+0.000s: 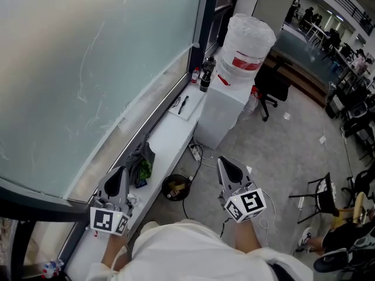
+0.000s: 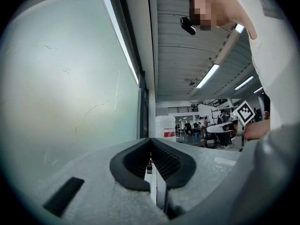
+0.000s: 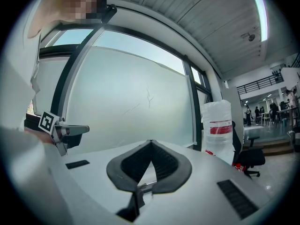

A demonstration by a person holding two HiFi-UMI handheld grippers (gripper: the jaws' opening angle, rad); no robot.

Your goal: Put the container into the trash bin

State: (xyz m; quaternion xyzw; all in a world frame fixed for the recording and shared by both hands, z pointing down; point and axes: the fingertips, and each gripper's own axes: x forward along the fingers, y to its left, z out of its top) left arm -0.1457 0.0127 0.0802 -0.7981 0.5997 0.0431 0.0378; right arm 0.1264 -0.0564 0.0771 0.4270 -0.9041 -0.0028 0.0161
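Note:
A small round black bin (image 1: 176, 187) stands on the floor below the white window ledge (image 1: 170, 134), with some rubbish in it. A dark bottle (image 1: 205, 75) stands at the ledge's far end, and shows tiny between the pads in the left gripper view (image 2: 149, 166). My left gripper (image 1: 120, 172) is over the near ledge, shut and empty (image 2: 150, 142). My right gripper (image 1: 222, 161) hangs over the floor right of the bin, also shut with nothing in it (image 3: 151, 143). Neither gripper touches the bottle or the bin.
A crumpled dark and green bundle (image 1: 141, 165) lies on the ledge by the left gripper. Farther off stand a white cabinet (image 1: 225, 113) with a big plastic-wrapped drum (image 1: 249, 40) on it, a pen on paper (image 1: 183, 104), a power strip (image 1: 195, 152) and a black office chair (image 1: 270, 86).

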